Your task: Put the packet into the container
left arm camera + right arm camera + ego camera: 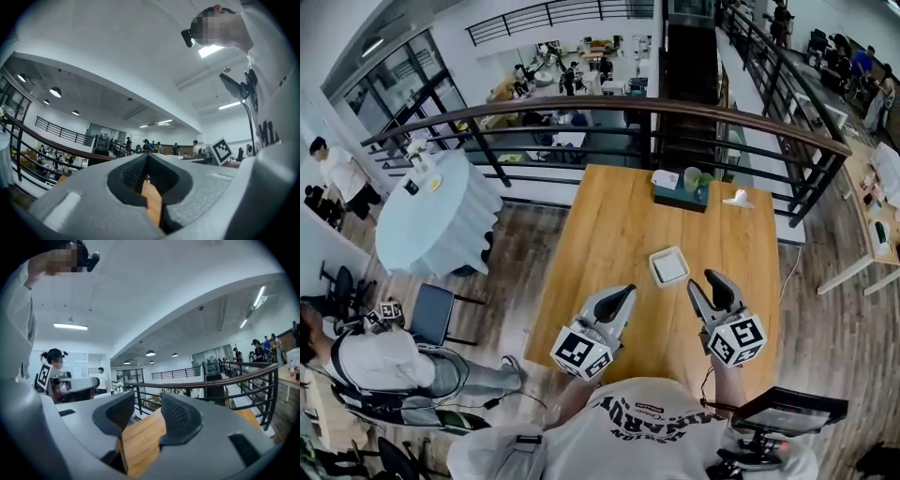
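Left gripper (626,292): closed, empty.
Right gripper (705,281): partly open, empty.
Packet: uncertain; possibly the pale shape (670,267) inside the container (653,269), mid-surface (609,225).
Handling: likely light, limp, slippery; pinch one edge.

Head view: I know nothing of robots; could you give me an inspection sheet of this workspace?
Surface: wooden table.
Job's things: white container mid-table, looks empty; what may be the packet lies on the teal tray.
Clutter: cup on that tray at the far edge; white item beside it.
Grippers: left hand-held gripper shut, empty; right hand-held gripper open, empty.
Cables: dark lead on the floor, left.
Surroundings: railing, round table, people about.
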